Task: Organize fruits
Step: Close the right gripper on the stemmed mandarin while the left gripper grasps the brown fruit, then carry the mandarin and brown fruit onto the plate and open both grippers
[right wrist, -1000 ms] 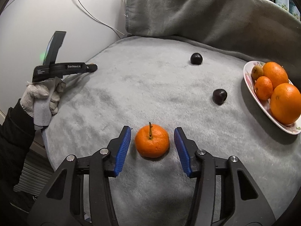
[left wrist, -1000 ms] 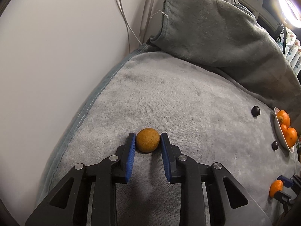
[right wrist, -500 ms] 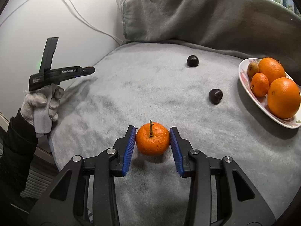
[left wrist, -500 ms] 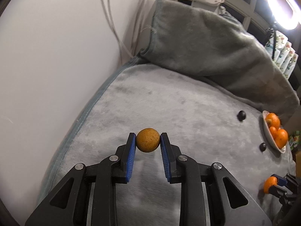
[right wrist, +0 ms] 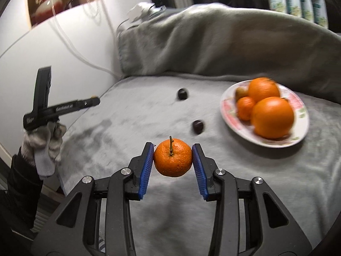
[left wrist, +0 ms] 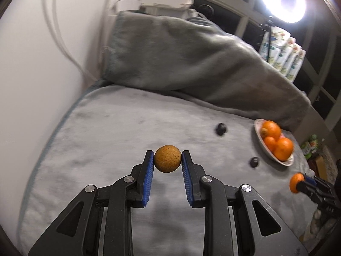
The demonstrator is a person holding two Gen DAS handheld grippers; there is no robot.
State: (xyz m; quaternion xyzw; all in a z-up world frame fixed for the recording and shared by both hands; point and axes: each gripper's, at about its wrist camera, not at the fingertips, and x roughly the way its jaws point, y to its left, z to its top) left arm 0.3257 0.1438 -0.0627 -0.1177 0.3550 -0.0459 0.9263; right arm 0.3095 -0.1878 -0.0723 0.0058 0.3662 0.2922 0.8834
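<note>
I am pinching a speckled brown fruit (left wrist: pixel 167 159) between the blue pads of my left gripper (left wrist: pixel 167 160), above the grey blanket (left wrist: pixel 127 132). My right gripper (right wrist: pixel 173 159) is clamping a stemmed mandarin (right wrist: pixel 173 161) the same way. Two dark plums (right wrist: pixel 198 126) are lying apart ahead, beside the plate (right wrist: pixel 302 125) carrying oranges (right wrist: pixel 272 117).

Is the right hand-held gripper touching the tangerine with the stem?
Touching. The right wrist view shows the right hand-held gripper with both blue pads pressed against the sides of the tangerine, no gap on either side.
</note>
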